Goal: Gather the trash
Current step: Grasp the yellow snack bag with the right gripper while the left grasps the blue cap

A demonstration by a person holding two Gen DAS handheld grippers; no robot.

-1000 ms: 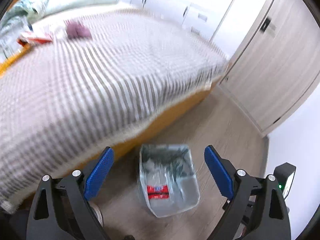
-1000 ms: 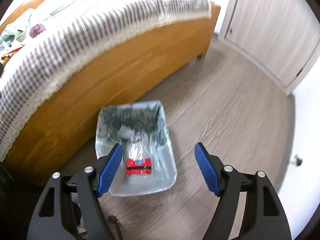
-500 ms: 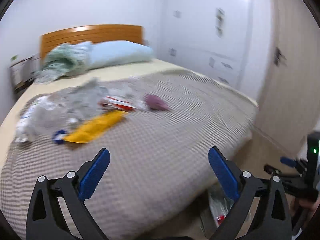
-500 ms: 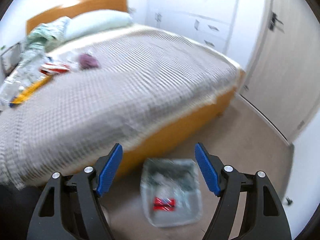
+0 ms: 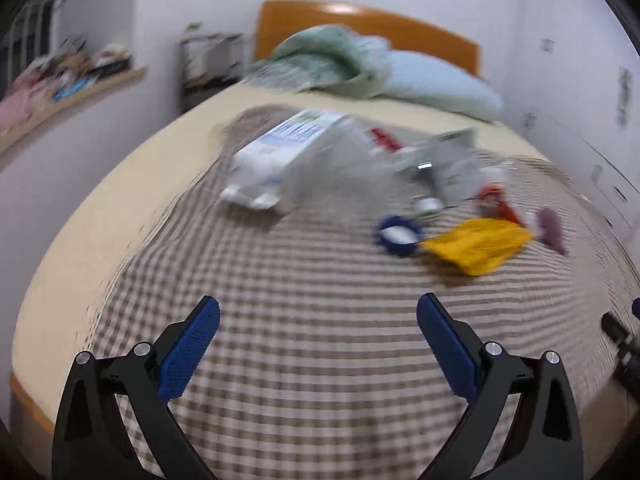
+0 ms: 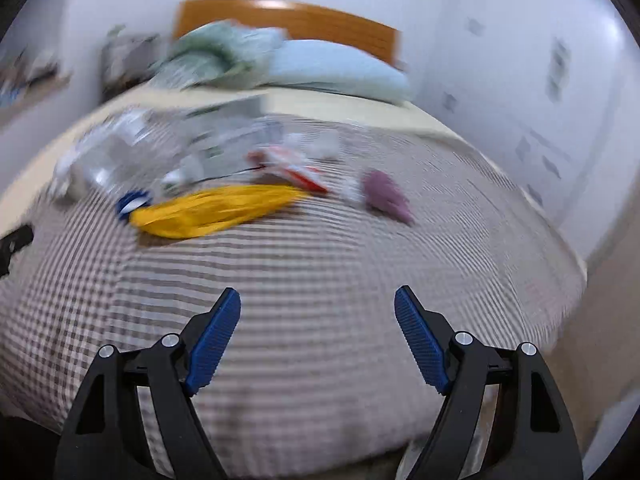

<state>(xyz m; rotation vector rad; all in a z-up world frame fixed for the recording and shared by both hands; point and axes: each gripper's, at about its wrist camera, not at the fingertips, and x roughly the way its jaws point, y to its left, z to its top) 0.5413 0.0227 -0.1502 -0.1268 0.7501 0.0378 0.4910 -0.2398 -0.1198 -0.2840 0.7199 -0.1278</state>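
Trash lies on the checked bedspread (image 5: 312, 320), blurred by motion. There is a yellow wrapper (image 5: 478, 246) (image 6: 216, 210), a blue lid (image 5: 398, 236) (image 6: 132, 204), a red-and-white packet (image 5: 496, 200) (image 6: 292, 168), a purple crumpled scrap (image 5: 552, 228) (image 6: 386, 196), and clear plastic packaging with a white label (image 5: 280, 152) (image 6: 120, 148). My left gripper (image 5: 318, 324) is open and empty above the near bedspread. My right gripper (image 6: 318, 312) is open and empty, short of the trash. The trash bin is out of view.
A light blue pillow (image 5: 436, 84) and a green bundle of bedding (image 5: 324, 60) lie at the orange headboard (image 5: 368, 20). A wall shelf (image 5: 68, 84) with clutter is at the left. White cupboards (image 6: 540, 112) stand to the right of the bed.
Both grippers have swung up from the bin on the floor and now face the trash on the bed. Both stay open and empty.
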